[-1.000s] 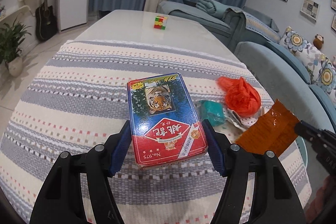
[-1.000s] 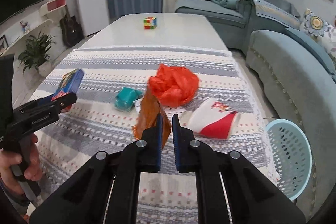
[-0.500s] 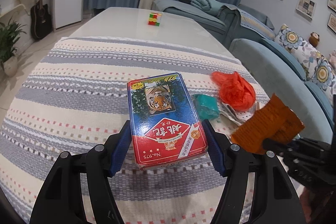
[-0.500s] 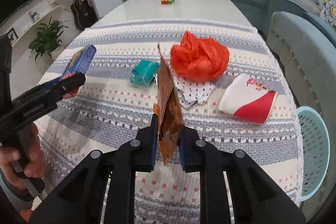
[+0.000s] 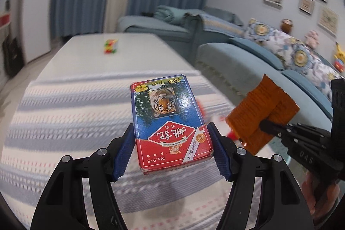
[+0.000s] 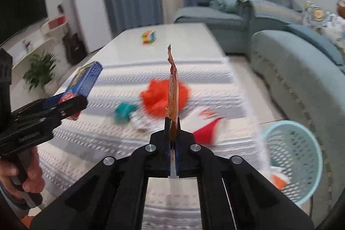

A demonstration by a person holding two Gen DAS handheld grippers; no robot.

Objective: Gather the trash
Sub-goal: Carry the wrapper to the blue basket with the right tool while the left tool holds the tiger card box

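My left gripper (image 5: 172,148) is shut on a blue and red tiger card box (image 5: 168,120), held above the striped tablecloth (image 5: 64,113). My right gripper (image 6: 172,133) is shut on an orange-brown wrapper (image 6: 173,89), held upright and edge-on; the wrapper also shows in the left wrist view (image 5: 262,115). On the cloth lie an orange plastic bag (image 6: 155,98), a teal wad (image 6: 124,112), white paper (image 6: 140,122) and a red and white paper cup (image 6: 207,126). A light blue trash basket (image 6: 295,156) stands on the floor to the right of the table.
A colour cube (image 6: 148,37) sits on the bare far part of the table. A blue sofa (image 6: 301,70) runs along the right side. A potted plant (image 6: 41,72) and a guitar (image 6: 73,47) stand at the left.
Both grippers have risen with their loads and swung right. The wrapper is now higher above the cloth, and the basket shows more fully at the right.
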